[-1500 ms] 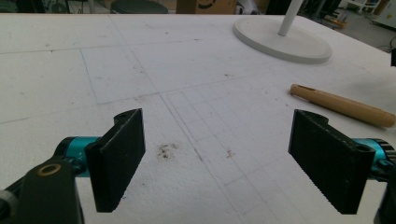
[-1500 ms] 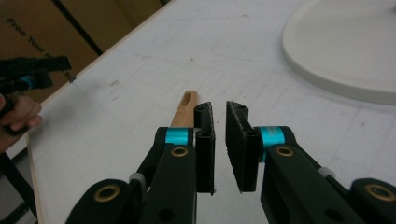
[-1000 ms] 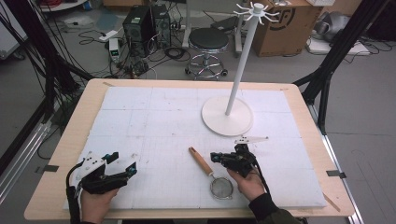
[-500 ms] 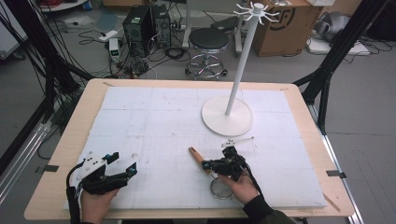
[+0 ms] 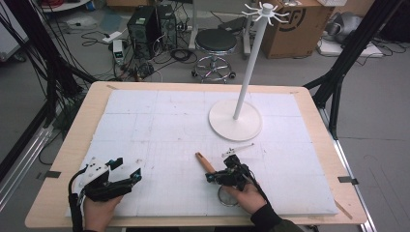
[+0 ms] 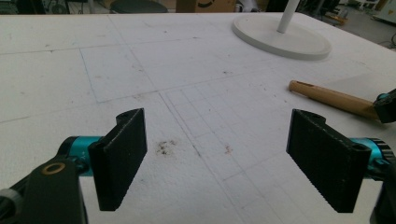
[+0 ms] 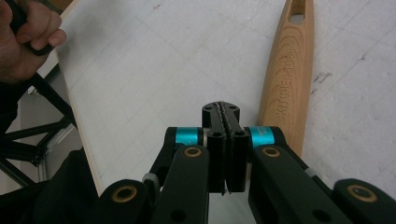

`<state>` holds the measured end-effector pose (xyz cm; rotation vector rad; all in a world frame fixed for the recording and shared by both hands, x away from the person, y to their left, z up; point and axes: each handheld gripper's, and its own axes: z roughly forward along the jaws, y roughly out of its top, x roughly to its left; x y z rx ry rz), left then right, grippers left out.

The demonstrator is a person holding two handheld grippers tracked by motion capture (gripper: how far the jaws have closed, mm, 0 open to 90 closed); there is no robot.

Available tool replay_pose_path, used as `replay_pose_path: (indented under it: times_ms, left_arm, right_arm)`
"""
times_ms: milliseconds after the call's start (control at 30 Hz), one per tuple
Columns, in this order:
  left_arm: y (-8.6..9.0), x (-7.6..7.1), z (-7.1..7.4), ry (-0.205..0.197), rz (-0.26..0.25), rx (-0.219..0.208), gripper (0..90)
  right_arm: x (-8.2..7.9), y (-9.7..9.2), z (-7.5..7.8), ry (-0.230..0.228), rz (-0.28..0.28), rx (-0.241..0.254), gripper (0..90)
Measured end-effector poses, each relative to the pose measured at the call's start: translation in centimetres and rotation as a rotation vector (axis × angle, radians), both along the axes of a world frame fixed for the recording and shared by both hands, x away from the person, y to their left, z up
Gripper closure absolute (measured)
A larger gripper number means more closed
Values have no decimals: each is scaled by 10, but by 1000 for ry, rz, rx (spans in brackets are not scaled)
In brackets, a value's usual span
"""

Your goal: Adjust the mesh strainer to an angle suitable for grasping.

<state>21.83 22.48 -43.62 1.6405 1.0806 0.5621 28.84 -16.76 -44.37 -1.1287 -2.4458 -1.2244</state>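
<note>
Overhead view first: two hand-held grippers over a white mat [image 5: 159, 125]. Right gripper [image 5: 217, 175] is clenched with nothing between its jaws, just beside the wooden handle [image 5: 205, 162] of one strainer, whose round mesh bowl [image 5: 227, 197] peeks out under the right hand [image 5: 247, 195]. Left gripper [image 5: 133, 175] sits well apart at the mat's near left. One white stand [image 5: 236, 118] rises behind.

Left gripper view: jaws spread wide, released, bare mat between them; the handle [image 6: 334, 98] lies to the right, the stand's base [image 6: 280, 39] beyond.

Right gripper view: jaws pressed together, empty, the handle [image 7: 292, 70] lying alongside them on their right, touching or not I cannot tell
</note>
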Motion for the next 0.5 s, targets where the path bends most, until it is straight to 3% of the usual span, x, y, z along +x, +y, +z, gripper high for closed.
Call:
replay_pose_path:
  times_ms: [500]
  left_arm:
    - [0, 0, 0, -1, 1, 1, 210]
  right_arm:
    - [-8, 13, -2, 15, 48, -80, 894]
